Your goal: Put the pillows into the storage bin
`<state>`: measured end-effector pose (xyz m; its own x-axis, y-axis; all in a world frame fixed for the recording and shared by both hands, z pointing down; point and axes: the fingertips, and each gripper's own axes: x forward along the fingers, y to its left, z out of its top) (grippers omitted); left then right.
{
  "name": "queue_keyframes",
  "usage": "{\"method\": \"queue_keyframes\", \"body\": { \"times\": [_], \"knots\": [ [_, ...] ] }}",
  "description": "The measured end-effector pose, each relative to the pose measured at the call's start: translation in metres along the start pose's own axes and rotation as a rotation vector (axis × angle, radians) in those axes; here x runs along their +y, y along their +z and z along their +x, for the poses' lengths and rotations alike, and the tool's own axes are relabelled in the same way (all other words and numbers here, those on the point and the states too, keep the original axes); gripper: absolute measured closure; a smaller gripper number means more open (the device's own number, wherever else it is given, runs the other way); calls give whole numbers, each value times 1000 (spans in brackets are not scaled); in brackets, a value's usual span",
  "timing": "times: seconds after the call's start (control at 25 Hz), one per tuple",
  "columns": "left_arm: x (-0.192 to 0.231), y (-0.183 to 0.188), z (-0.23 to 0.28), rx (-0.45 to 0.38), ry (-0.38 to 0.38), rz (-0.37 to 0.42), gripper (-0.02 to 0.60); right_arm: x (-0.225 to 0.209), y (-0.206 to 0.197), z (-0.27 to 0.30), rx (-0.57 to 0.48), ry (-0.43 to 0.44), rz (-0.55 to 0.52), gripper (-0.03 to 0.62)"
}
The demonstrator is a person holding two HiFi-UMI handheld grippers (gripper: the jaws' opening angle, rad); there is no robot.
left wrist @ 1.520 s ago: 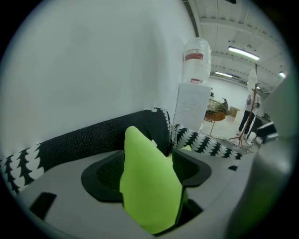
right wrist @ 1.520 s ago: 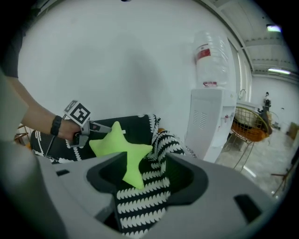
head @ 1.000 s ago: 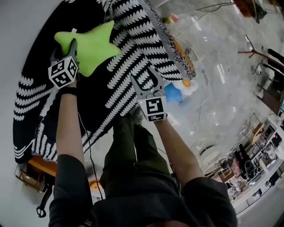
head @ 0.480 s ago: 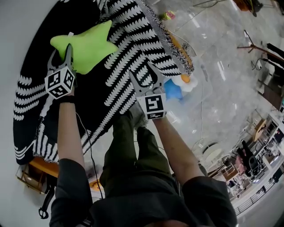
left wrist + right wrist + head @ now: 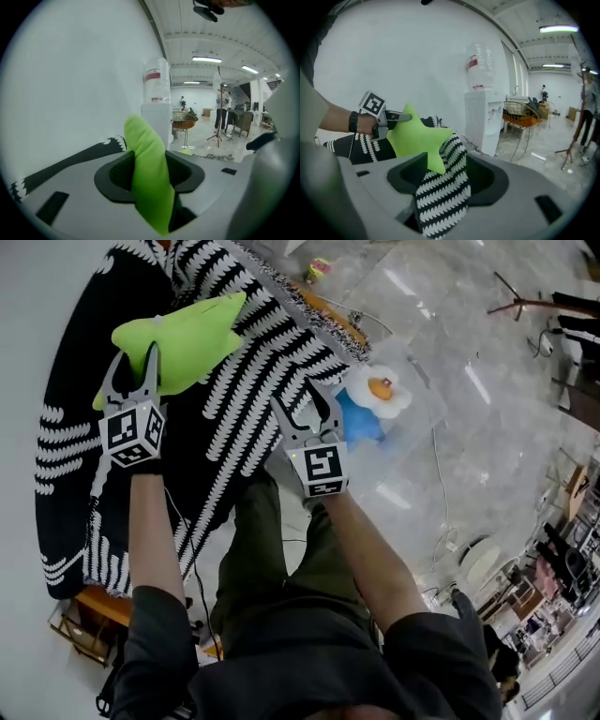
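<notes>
A lime-green star pillow (image 5: 183,334) hangs over the black-and-white throw (image 5: 234,381), with my left gripper (image 5: 137,359) shut on one of its points. In the left gripper view that green point (image 5: 147,159) fills the gap between the jaws. My right gripper (image 5: 298,401) is shut on a fold of the throw (image 5: 440,197); from there I also see the star pillow (image 5: 419,136) and the left gripper (image 5: 391,117). A fried-egg pillow (image 5: 380,390) and a blue pillow (image 5: 361,427) seem to lie in a clear bin (image 5: 422,423) to the right.
A water dispenser (image 5: 483,117) stands against the white wall, with a wicker chair (image 5: 520,112) beside it. A stand (image 5: 534,306) sits on the glossy floor at far right. The person's legs (image 5: 281,549) are below the grippers. Wooden furniture (image 5: 89,610) shows at lower left.
The left jaws have closed on the green star pillow, and it has tipped up off the throw. The right gripper keeps its hold on the throw.
</notes>
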<state>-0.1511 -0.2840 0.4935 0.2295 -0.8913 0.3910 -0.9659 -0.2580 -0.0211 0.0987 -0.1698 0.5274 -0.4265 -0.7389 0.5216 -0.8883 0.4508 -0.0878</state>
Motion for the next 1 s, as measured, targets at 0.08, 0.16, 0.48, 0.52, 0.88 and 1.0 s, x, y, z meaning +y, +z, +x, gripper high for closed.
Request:
{"method": "queue_keyframes", "body": {
  "times": [0.08,0.16,0.48,0.52,0.88,1.0],
  "knots": [
    [-39,17,-12,-24,-28,23,397,-19,-7,-35,-18,-26,6,351],
    [-81,35,-22,-40,-63,42,396,-44,-10,-72,-38,-62,16,352],
    [-288,79,-26,-69,-295,114,396,-181,-34,-219,-90,-301,89,351],
    [-315,82,-24,-69,-332,122,396,-196,-38,-236,-95,-333,101,352],
    [-562,43,-18,-13,-666,190,394,-291,-140,-385,-68,-596,241,351],
    [-616,10,-22,37,-746,216,394,-307,-181,-414,-44,-650,296,352]
  ]
}}
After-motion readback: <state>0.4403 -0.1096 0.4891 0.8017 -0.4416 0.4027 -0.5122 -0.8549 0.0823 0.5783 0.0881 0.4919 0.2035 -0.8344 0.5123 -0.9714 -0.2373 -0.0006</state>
